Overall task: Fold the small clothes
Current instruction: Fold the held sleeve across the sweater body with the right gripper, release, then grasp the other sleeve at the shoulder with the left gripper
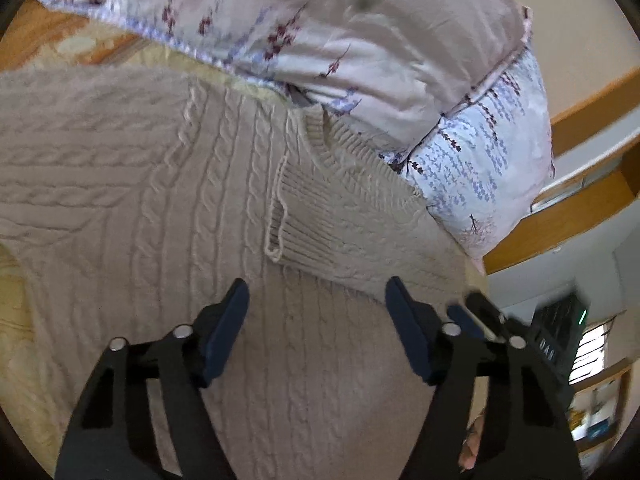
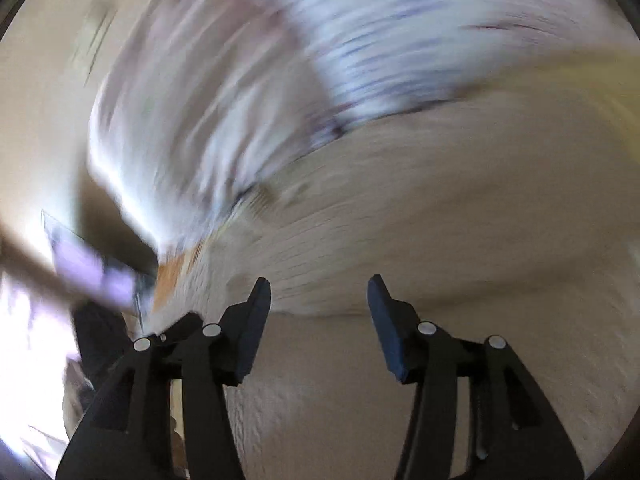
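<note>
Bedding fills the far side: a floral pillow against the sweater's collar. Spread flat for folding, the sweater lies under both grippers. Left gripper and right gripper hover apart, holding nothing, likely between grasps.

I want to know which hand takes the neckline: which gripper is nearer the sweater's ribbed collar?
Left, as far as I can tell. The left gripper hovers open just below the ribbed collar. The right gripper is open over plain knit; its view is blurred and shows no collar.
</note>
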The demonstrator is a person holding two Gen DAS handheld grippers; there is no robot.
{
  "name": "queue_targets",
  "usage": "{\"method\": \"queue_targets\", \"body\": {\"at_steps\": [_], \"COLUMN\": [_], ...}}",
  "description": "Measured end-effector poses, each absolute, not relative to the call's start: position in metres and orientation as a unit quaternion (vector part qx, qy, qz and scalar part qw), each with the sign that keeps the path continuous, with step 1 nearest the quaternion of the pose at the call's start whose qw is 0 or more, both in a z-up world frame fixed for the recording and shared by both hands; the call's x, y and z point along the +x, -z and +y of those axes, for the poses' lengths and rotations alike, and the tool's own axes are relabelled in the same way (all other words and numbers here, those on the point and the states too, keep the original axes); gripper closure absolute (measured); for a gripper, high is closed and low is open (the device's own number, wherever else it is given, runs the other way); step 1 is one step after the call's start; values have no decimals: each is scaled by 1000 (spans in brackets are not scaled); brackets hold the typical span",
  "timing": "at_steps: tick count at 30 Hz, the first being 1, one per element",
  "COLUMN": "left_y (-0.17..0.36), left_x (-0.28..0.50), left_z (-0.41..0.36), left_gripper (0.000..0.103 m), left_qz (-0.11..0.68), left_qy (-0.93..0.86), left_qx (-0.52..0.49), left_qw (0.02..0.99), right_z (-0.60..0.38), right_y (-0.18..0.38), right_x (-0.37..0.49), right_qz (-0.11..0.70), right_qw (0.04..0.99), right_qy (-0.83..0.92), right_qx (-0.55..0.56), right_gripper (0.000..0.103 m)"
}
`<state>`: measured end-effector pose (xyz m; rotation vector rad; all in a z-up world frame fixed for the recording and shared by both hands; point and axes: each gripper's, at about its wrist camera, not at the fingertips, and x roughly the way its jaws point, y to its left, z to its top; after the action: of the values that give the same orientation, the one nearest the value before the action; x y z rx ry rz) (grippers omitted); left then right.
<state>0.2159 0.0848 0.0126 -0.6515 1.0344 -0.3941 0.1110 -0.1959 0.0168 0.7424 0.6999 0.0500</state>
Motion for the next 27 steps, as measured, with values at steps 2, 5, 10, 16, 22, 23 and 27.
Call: {"method": "queue_targets", "body": {"at_steps": [2, 5, 10, 16, 22, 23, 27], "left_y": [-8, -1, 0, 5, -18, -21, -10], "left_x": [224, 238, 256, 277, 287, 287, 290], "left_z": [84, 83, 81, 75, 72, 73, 69], "left_gripper": [43, 51, 66, 94, 97, 97, 97], "left_qz": [494, 502, 502, 508, 469, 466, 492], "left_qy": [176, 159, 147, 138, 142, 139, 114], "left_qx": [-317, -330, -328, -312, -265, -256, -215], "left_qw": [790, 783, 787, 791, 830, 835, 836], "right_z": [-228, -274, -308, -310, -304, -300, -293], "right_y": [-6, 12, 28, 22, 20, 18, 25], "right_x": [88, 63, 57, 63, 53, 51, 57], "right_qz": [315, 280, 244, 214, 196, 196, 234], "right_qw": [854, 820, 801, 820, 840, 846, 845], "right_qy": [12, 65, 96, 107, 131, 140, 175], "right_qx": [414, 494, 538, 520, 488, 475, 447], "right_gripper": [50, 50, 51, 65, 95, 95, 95]}}
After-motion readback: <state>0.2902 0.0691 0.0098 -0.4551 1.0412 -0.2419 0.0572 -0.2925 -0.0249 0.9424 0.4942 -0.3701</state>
